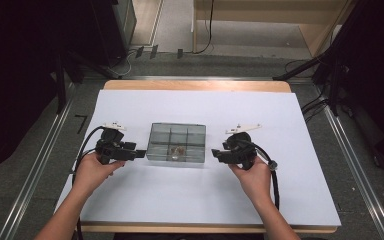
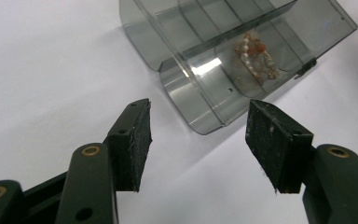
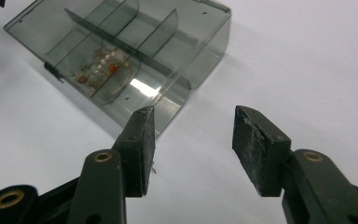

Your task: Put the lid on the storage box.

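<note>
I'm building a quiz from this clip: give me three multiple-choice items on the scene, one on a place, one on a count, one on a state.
1. Where is the beaded bracelet?
A. inside the clear box
B. on the white sheet beside the box
C. between a gripper's jaws

2. How many grippers flank the box?
A. one
B. two
C. three

3. How do the left gripper's jaws stand?
A. open, nothing between them
B. clamped on the box
C. clamped on the bracelet

Answers:
1 A, beads show through the smoky wall.
2 B, left gripper and right gripper, one each side.
3 A, only the white sheet shows between the pads.
</note>
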Motion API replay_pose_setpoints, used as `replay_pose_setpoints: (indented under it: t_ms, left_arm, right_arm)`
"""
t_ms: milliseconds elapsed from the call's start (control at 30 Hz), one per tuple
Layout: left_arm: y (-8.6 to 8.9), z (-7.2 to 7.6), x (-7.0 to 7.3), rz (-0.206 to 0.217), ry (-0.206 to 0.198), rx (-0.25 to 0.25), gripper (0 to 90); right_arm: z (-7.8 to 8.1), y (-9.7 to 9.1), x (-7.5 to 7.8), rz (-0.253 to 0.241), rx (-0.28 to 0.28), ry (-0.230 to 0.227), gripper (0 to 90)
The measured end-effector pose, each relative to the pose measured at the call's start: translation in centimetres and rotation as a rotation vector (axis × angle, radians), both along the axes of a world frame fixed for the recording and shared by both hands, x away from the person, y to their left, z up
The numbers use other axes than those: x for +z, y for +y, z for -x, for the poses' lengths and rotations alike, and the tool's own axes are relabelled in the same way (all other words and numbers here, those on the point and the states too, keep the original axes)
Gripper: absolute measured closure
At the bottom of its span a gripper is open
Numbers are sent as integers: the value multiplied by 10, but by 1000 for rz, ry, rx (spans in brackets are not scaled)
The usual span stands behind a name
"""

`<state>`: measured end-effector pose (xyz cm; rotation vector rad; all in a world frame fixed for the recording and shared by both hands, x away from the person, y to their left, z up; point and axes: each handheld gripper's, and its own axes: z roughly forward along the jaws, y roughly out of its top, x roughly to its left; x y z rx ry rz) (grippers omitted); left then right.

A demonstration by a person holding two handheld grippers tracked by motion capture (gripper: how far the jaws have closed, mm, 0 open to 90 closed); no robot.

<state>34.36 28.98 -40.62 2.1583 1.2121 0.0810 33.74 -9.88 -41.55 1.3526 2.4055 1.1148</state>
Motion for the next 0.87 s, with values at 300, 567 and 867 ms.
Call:
replay_pose_setpoints:
  t_ms: [300, 567, 867]
  left_arm:
    - [11, -6, -5, -1, 4, 35, 406]
    - [23, -15, -13, 3, 11, 69, 382]
    - [29, -21, -22, 12, 1, 125, 362]
  right_arm:
    - [-7, -12, -5, 7, -26, -14, 488]
    - [-18, -30, -10, 8, -76, -21, 471]
    - [-27, -45, -16, 5, -124, -10, 398]
